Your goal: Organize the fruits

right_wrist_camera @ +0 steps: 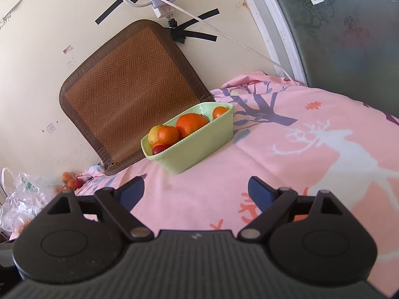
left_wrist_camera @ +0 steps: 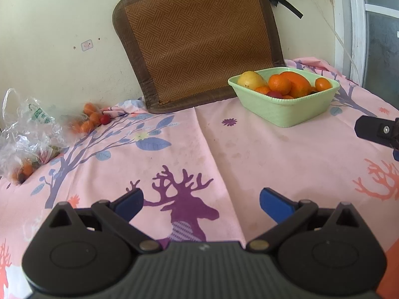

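A pale green basket [left_wrist_camera: 294,109] sits on the pink cloth at the back right, holding oranges [left_wrist_camera: 280,83], a yellow fruit [left_wrist_camera: 250,79] and a small red fruit [left_wrist_camera: 274,94]. It also shows in the right wrist view [right_wrist_camera: 197,154]. Loose small oranges [left_wrist_camera: 88,122] and a red fruit [left_wrist_camera: 105,119] lie at the back left by the wall. My left gripper [left_wrist_camera: 201,203] is open and empty above the deer print. My right gripper [right_wrist_camera: 197,190] is open and empty, a short way in front of the basket. Part of the right gripper shows at the left view's right edge [left_wrist_camera: 374,130].
A crumpled clear plastic bag [left_wrist_camera: 27,134] with more fruit lies at the far left. A brown woven mat [left_wrist_camera: 197,42] leans on the wall behind the basket. A power strip and cable [right_wrist_camera: 159,0] hang on the wall. A glass door [right_wrist_camera: 349,30] is at the right.
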Tool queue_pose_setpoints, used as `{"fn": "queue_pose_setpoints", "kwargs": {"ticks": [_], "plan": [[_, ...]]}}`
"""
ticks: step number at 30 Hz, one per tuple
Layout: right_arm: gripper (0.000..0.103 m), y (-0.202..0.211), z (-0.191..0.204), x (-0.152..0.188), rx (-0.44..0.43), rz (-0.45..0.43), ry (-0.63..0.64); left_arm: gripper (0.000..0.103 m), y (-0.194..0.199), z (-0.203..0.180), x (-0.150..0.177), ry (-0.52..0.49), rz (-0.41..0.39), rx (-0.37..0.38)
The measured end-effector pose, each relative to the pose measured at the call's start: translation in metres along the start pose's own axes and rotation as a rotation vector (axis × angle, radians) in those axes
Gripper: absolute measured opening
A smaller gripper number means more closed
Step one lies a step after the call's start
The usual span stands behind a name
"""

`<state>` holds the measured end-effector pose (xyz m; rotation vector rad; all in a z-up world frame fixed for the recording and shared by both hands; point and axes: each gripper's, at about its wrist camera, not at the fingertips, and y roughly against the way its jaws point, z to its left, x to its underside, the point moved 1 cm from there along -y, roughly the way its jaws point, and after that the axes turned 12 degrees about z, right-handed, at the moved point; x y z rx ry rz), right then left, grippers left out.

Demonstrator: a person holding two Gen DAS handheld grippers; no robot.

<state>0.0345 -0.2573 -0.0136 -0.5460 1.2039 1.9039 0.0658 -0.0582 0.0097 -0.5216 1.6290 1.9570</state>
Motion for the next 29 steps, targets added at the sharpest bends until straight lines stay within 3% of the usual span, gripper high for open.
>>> {"fn": "queue_pose_setpoints", "kwargs": {"ticks": [22,29], "plan": [[0.092,-0.0033,0.0006,0.0013,0.002,0.009,0.017,0.103,-0.0024,0.0041,-0.0032,0.019,0.015,0.011],[0.093,-0.0044,0.0018,0.0008,0.005,0.013,0.028,0.103,0.0024,0.0021,-0.0031,0.003,-0.009,0.054]]}}
